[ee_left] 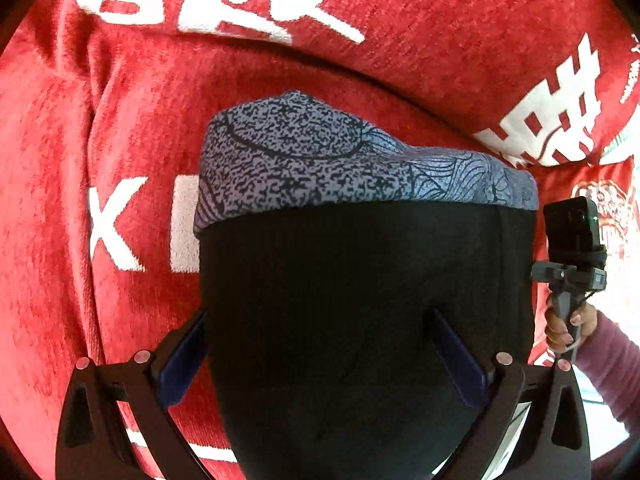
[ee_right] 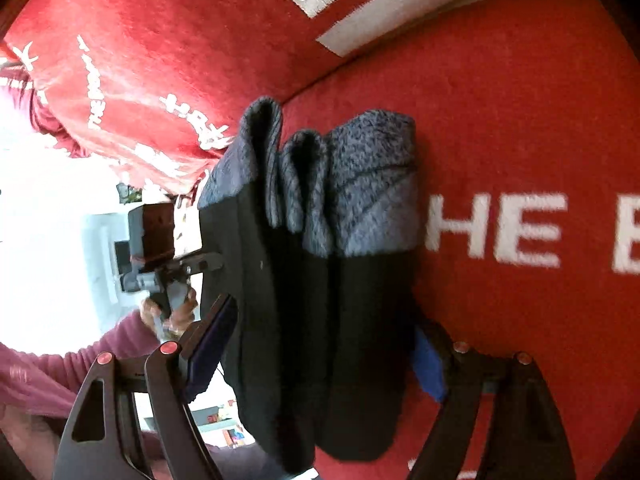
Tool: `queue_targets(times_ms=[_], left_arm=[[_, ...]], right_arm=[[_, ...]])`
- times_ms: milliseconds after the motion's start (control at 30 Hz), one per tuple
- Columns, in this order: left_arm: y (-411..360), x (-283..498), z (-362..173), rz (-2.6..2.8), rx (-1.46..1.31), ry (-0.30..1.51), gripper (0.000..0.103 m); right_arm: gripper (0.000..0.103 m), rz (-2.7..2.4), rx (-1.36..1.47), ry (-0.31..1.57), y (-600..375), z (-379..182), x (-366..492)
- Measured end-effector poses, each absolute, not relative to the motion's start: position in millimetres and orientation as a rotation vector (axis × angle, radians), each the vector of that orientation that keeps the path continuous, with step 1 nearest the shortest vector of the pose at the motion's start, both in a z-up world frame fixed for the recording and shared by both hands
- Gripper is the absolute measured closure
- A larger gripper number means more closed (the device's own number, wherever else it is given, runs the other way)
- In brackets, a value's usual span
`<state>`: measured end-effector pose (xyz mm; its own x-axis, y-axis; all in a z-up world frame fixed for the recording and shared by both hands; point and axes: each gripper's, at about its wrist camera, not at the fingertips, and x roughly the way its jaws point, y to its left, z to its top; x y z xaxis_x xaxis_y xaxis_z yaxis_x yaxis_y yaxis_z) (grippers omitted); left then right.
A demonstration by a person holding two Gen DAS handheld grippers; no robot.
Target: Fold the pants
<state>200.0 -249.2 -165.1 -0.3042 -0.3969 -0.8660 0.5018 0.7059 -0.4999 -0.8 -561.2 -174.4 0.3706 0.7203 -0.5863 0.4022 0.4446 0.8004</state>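
Both claws, left gripper point(ee_left: 320, 364) and right gripper point(ee_right: 320, 360), stand spread around the folded black pants point(ee_left: 360, 300), bundled on the red blanket point(ee_left: 60, 200); patterned cuffs at twelve o'clock could unroll, unpinned.

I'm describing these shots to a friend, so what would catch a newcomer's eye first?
The bright red blanket with large white lettering fills the background of both views. In front of it sit the folded pants, black with a speckled blue-grey band along the top, centred between the fingers of the left hand-held gripper. In the right wrist view the right hand-held gripper stands wide around the bunched folds, pads apparently not pressing.
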Motion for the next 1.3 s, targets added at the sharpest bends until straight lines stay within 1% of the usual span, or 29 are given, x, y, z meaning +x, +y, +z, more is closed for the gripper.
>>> queue_targets(times_ms=[33, 67, 100, 133, 167, 233, 300, 400, 633, 833, 967, 1100, 1133, 1167, 1233, 1267, 1300], left_arm=[[-250, 198, -163, -0.877, 0.091, 1.645, 0.002], [-253, 196, -164, -0.876, 0.090, 1.635, 0.006], [-253, 193, -159, -0.883, 0.080, 1.621, 0.015], [-255, 191, -154, -0.879, 0.082, 1.606, 0.020], [-255, 189, -149, -0.876, 0.092, 1.589, 0.023], [-256, 184, -140, -0.867, 0.098, 1.569, 0.032], [-256, 179, -129, -0.868, 0.114, 1.547, 0.036], [-254, 171, -115, -0.877, 0.136, 1.527, 0.040], [-229, 146, -82, -0.869, 0.128, 1.512, 0.040], [-195, 122, -67, -0.829, 0.134, 1.532, 0.040], [-173, 107, -72, -0.793, 0.119, 1.550, 0.040], [-165, 98, -105, -0.761, 0.156, 1.570, 0.039], [-163, 97, -113, -0.745, 0.175, 1.558, 0.029], [-162, 98, -118, -0.728, 0.180, 1.528, 0.023], [-159, 103, -126, -0.700, 0.159, 1.528, 0.007], [-158, 106, -130, -0.683, 0.153, 1.539, 0.002], [-157, 107, -133, -0.673, 0.153, 1.545, 0.000]], right_arm=[[0.029, 0.254, 1.166, 1.258, -561, -175, 0], [0.032, 0.234, 1.168, 1.272, -562, -177, 0], [0.039, 0.217, 1.175, 1.274, -563, -177, -2], [0.044, 0.208, 1.178, 1.274, -563, -177, -3], [0.045, 0.200, 1.177, 1.275, -563, -175, -5], [0.051, 0.179, 1.190, 1.257, -560, -168, -4], [0.055, 0.186, 1.219, 1.227, -558, -161, -8], [0.057, 0.210, 1.250, 1.189, -555, -149, -13], [0.057, 0.254, 1.235, 1.156, -527, -115, -25], [0.057, 0.270, 1.279, 1.167, -494, -106, -55], [0.057, 0.270, 1.292, 1.166, -470, -108, -70], [0.057, 0.245, 1.256, 1.222, -456, -128, -75], [0.057, 0.232, 1.231, 1.249, -454, -136, -74], [0.056, 0.212, 1.203, 1.270, -452, -142, -74], [0.050, 0.184, 1.165, 1.280, -455, -152, -71], [0.048, 0.179, 1.165, 1.284, -456, -155, -70], [0.045, 0.165, 1.157, 1.294, -456, -157, -69]])
